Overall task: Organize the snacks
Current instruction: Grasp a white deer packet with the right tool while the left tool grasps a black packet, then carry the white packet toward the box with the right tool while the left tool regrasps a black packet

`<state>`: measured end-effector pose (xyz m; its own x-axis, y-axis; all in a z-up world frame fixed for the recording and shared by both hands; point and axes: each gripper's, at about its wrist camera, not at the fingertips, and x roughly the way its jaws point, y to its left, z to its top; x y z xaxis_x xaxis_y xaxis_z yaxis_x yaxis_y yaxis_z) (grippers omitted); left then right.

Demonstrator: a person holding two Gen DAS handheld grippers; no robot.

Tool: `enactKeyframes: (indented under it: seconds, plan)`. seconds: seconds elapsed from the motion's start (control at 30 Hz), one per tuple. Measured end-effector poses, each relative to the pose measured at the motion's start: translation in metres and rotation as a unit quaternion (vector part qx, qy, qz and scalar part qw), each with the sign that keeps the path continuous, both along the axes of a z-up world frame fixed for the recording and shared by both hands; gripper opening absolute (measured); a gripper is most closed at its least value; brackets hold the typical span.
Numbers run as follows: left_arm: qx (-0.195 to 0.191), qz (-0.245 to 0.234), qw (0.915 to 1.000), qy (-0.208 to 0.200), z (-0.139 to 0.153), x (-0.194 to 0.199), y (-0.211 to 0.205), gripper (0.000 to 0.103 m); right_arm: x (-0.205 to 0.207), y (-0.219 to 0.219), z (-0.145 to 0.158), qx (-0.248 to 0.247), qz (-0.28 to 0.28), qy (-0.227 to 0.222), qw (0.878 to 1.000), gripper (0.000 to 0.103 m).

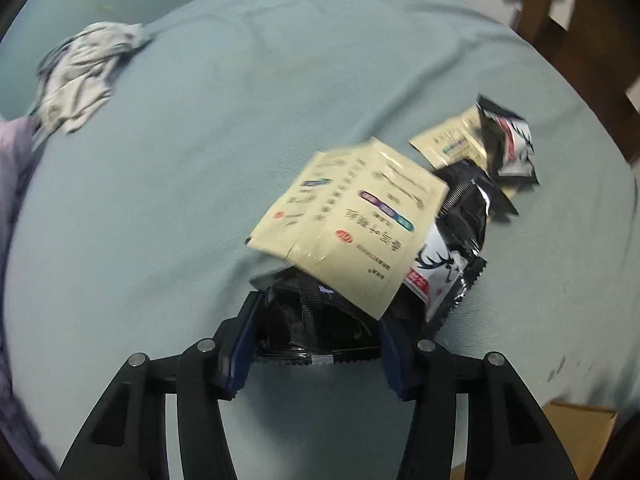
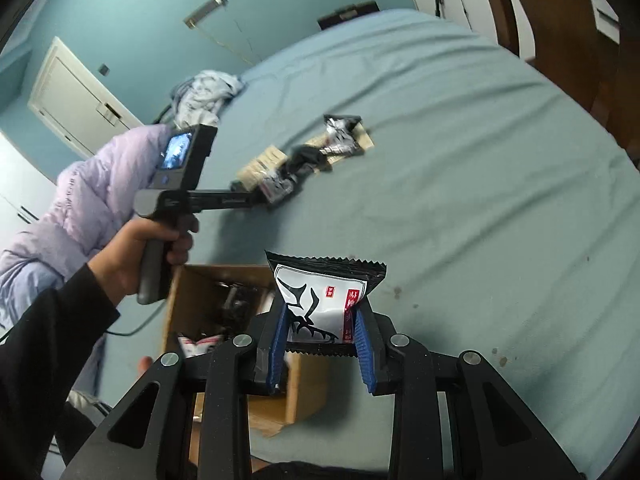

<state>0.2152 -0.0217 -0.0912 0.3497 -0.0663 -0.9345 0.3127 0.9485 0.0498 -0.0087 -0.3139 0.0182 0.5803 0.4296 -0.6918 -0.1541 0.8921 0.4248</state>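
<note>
My left gripper has its jaws around a black snack packet on the blue-grey bed; a cream sachet lies over its far end. Whether the jaws press the packet is unclear. Beside it lie a black-and-white deer-print packet, another cream sachet and a further black packet. My right gripper is shut on a deer-print packet, held above the open cardboard box. The left gripper also shows in the right wrist view, at the snack pile.
A crumpled grey cloth lies at the bed's far left. A lilac padded jacket lies beside the box. Wooden furniture stands at the right. A box corner shows at lower right. The box holds packets.
</note>
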Motion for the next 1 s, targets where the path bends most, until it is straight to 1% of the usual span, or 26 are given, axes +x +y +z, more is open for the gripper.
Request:
enactKeyframes:
  seconds: [0.03, 0.07, 0.17, 0.2, 0.23, 0.27, 0.3, 0.4, 0.5, 0.6, 0.73, 0.83, 0.87, 0.9, 0.93, 0.97, 1.0]
  plan:
    - [-0.004, 0.005, 1.0, -0.003, 0.005, -0.004, 0.004, 0.052, 0.0, 0.0, 0.0, 0.0, 0.0, 0.0, 1.0, 0.028]
    - [-0.009, 0.008, 0.9999, -0.004, 0.011, -0.01, 0.008, 0.052, 0.004, 0.005, 0.003, -0.01, -0.007, -0.015, 1.0, 0.028]
    - [-0.008, 0.017, 0.9997, -0.014, 0.028, -0.03, 0.021, 0.05, 0.008, 0.015, -0.008, -0.021, -0.003, 0.007, 1.0, 0.028]
    - [-0.002, 0.016, 0.9996, -0.022, 0.034, -0.039, 0.025, 0.023, 0.01, 0.018, -0.011, -0.029, -0.001, 0.013, 0.999, 0.028]
    - [0.002, 0.015, 0.9996, -0.025, 0.04, -0.05, 0.031, 0.006, 0.01, 0.023, -0.012, -0.037, 0.001, 0.016, 0.999, 0.028]
    - [0.003, 0.017, 0.9996, -0.022, 0.043, -0.058, 0.035, 0.0, 0.01, 0.023, -0.011, -0.043, 0.003, 0.017, 0.999, 0.028]
    - [-0.001, 0.023, 0.9995, -0.02, 0.048, -0.068, 0.041, 0.003, 0.011, 0.024, -0.01, -0.045, 0.004, 0.018, 0.999, 0.028]
    - [-0.024, 0.026, 0.999, -0.029, 0.065, -0.098, 0.056, 0.002, 0.013, 0.024, -0.007, -0.051, 0.0, 0.023, 0.998, 0.028]
    - [-0.042, 0.019, 0.998, -0.044, 0.079, -0.12, 0.063, 0.001, 0.014, 0.026, -0.005, -0.059, -0.007, 0.027, 0.998, 0.028]
    - [-0.056, 0.023, 0.9966, -0.057, 0.091, -0.133, 0.07, 0.001, 0.012, 0.032, -0.003, -0.081, -0.013, 0.03, 0.996, 0.028]
    - [-0.074, 0.058, 0.9931, -0.07, 0.096, -0.138, 0.09, 0.001, 0.008, 0.038, 0.001, -0.094, -0.012, 0.02, 0.995, 0.028]
    - [-0.085, 0.095, 0.9895, -0.069, 0.089, -0.137, 0.108, 0.002, 0.006, 0.04, 0.002, -0.092, -0.008, 0.018, 0.996, 0.028]
    - [-0.088, 0.11, 0.988, -0.064, 0.083, -0.135, 0.114, 0.008, 0.006, 0.04, -0.001, -0.092, -0.004, 0.021, 0.995, 0.028]
    - [-0.091, 0.116, 0.9876, -0.053, 0.078, -0.132, 0.117, 0.027, 0.007, 0.041, -0.003, -0.095, -0.002, 0.023, 0.995, 0.028]
    - [-0.095, 0.122, 0.9872, -0.039, 0.073, -0.128, 0.119, 0.04, 0.008, 0.042, -0.004, -0.099, -0.001, 0.026, 0.995, 0.028]
    - [-0.102, 0.128, 0.9862, -0.025, 0.066, -0.123, 0.121, 0.063, 0.009, 0.043, -0.005, -0.101, -0.001, 0.028, 0.994, 0.028]
    - [-0.107, 0.129, 0.9855, -0.023, 0.062, -0.121, 0.121, 0.071, 0.011, 0.044, -0.006, -0.102, 0.0, 0.031, 0.994, 0.028]
